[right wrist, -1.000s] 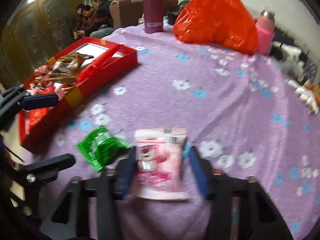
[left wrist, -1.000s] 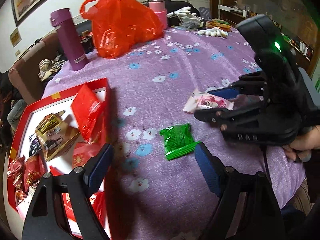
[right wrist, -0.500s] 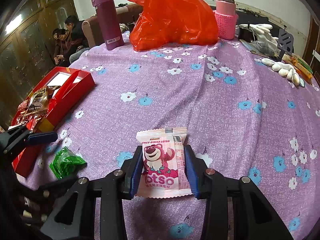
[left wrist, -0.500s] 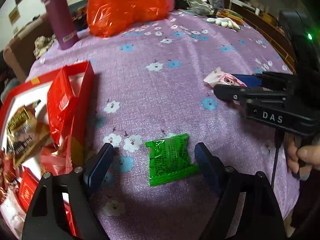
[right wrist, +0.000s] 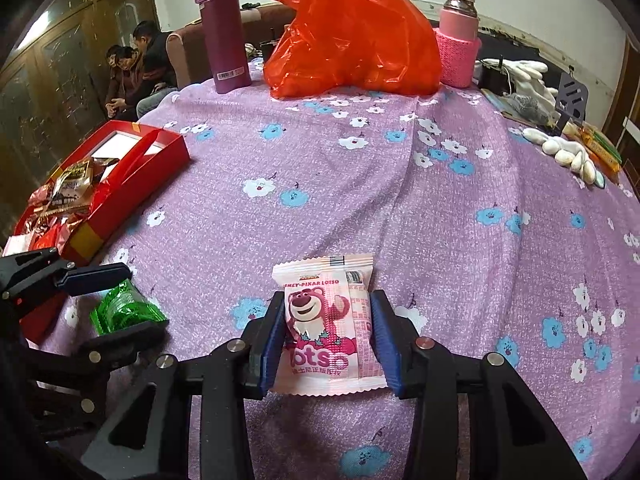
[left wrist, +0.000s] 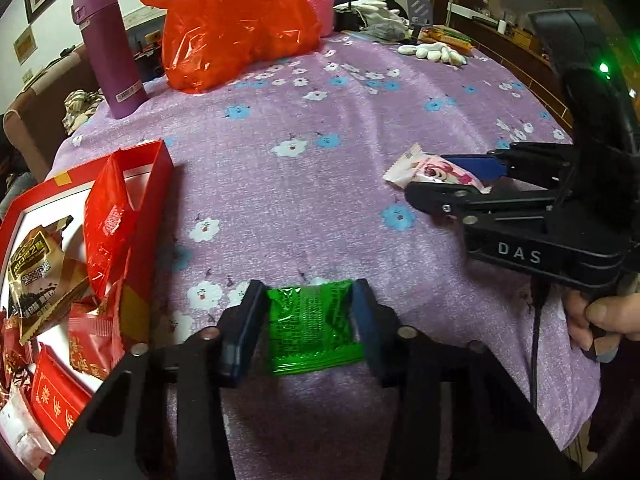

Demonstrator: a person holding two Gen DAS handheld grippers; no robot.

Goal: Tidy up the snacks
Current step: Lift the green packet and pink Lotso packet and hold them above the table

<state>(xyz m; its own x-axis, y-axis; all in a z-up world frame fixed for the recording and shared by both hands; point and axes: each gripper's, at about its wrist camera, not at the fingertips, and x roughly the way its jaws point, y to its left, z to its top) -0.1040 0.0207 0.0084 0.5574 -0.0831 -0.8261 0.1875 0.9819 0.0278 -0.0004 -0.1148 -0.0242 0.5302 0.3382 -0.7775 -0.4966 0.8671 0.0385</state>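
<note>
My left gripper (left wrist: 308, 312) had just been closing, and its pads pinched the green packet (left wrist: 314, 326) on the purple floral cloth (left wrist: 320, 184). My right gripper (right wrist: 326, 332) clamped the pink bear packet (right wrist: 326, 320) on the same cloth. The red snack box (left wrist: 158, 184) lay just left, crammed with packets. Farther off stood an orange bag (right wrist: 352, 36) and a purple flask (right wrist: 224, 32).

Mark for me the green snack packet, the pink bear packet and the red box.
green snack packet (left wrist: 314, 326), left wrist view, middle of wrapper
pink bear packet (right wrist: 324, 320), right wrist view, printed bear
red box (right wrist: 132, 188), right wrist view, outer side wall
</note>
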